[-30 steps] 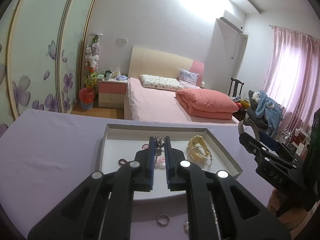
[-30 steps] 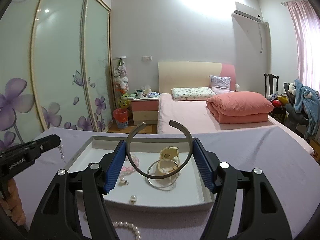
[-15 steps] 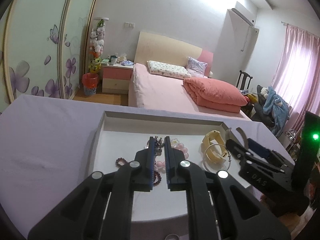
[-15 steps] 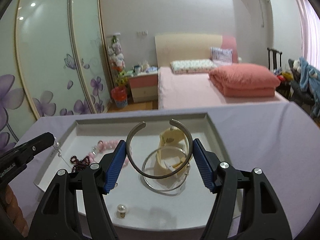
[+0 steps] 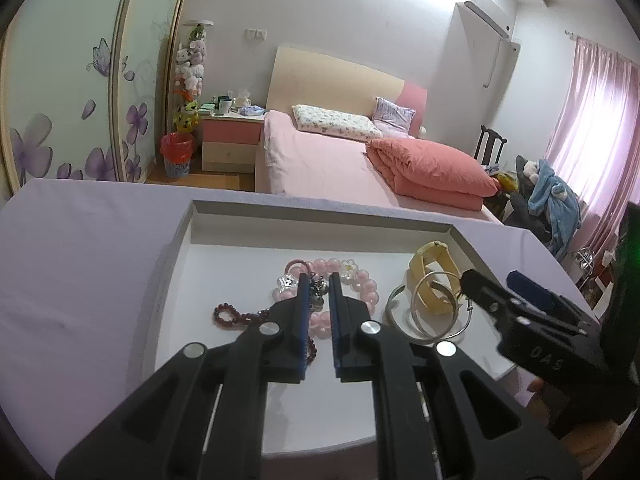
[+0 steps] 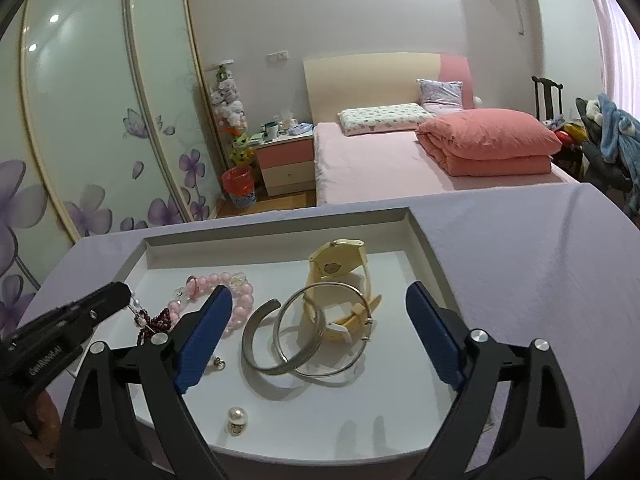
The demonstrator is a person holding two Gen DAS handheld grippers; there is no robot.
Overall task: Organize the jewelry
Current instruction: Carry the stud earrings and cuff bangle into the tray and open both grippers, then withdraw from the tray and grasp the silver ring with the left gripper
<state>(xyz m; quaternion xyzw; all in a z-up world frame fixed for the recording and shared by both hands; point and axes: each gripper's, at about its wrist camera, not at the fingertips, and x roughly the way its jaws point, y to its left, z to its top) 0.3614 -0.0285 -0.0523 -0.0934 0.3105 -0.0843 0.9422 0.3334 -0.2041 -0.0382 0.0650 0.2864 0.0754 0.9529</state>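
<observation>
Nearby, right gripper (image 6: 316,324) fingers wide around cuff bangle (image 6: 256,336); left gripper (image 5: 318,292) fingers pinching earring (image 5: 317,294).

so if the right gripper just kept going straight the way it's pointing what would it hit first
Probably the silver open cuff bangle lying in the white tray, with the thin silver hoop and yellow watch right behind. The right gripper is open, nothing between its pads; depth is uncertain.

one tray (image 6: 426,240); one watch (image 6: 340,266); two silver bangles (image 6: 260,336); two bead bracelets (image 6: 240,304); one pearl (image 6: 237,416)
</observation>
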